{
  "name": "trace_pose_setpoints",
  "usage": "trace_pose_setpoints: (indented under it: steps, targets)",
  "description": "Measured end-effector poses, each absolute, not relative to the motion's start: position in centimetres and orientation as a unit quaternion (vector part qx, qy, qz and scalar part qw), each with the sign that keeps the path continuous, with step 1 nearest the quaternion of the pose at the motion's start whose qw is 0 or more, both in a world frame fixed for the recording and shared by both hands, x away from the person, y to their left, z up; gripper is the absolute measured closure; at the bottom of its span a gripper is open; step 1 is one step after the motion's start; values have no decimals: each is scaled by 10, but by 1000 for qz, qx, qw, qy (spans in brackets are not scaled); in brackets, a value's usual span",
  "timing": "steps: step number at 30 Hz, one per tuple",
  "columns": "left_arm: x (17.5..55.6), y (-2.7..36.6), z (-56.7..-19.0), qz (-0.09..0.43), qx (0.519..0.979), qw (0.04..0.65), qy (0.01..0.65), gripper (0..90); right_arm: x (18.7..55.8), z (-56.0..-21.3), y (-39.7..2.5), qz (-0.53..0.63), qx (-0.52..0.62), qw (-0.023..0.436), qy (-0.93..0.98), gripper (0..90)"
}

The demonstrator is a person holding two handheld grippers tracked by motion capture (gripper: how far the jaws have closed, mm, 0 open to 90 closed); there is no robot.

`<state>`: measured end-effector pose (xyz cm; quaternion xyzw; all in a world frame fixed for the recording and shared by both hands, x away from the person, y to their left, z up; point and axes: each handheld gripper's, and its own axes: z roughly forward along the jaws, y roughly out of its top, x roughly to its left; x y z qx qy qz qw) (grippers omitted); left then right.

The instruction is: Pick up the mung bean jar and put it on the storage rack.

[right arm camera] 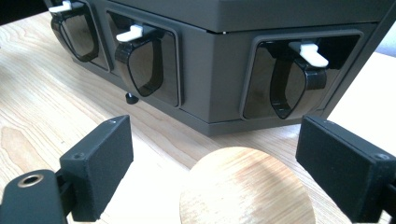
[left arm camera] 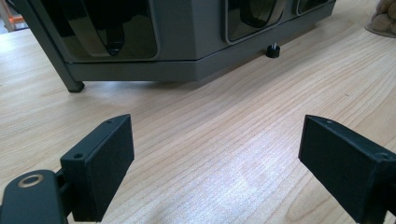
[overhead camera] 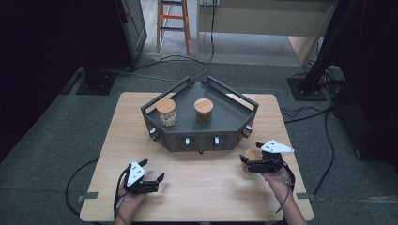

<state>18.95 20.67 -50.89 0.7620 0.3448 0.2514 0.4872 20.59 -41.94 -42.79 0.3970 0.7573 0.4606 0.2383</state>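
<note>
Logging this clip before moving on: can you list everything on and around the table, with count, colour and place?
Table: one, light wood, centre.
Rack: one, dark grey angled tray stand with hanging scoops along its front, far half of table.
Jars on rack: two, clear with round wooden lids, side by side on its top.
Jar by right gripper: one, wooden lid, on table between the open jaws, not gripped.
Ladder: one, orange and wood, floor behind.
Left gripper: black, open, near left of table.
Right gripper: black, open, near right.
</note>
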Motion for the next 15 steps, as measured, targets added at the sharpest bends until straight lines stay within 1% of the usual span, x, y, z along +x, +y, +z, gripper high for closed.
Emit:
trace_pose_setpoints:
  steps: [8, 15]
  targets:
    - [190, 207, -509, 251, 762, 487, 345, 103, 203, -432, -416, 437, 398, 257, 764, 109]
    - [189, 207, -509, 251, 761, 488, 345, 103, 204, -439, -420, 435, 409, 250, 762, 110]
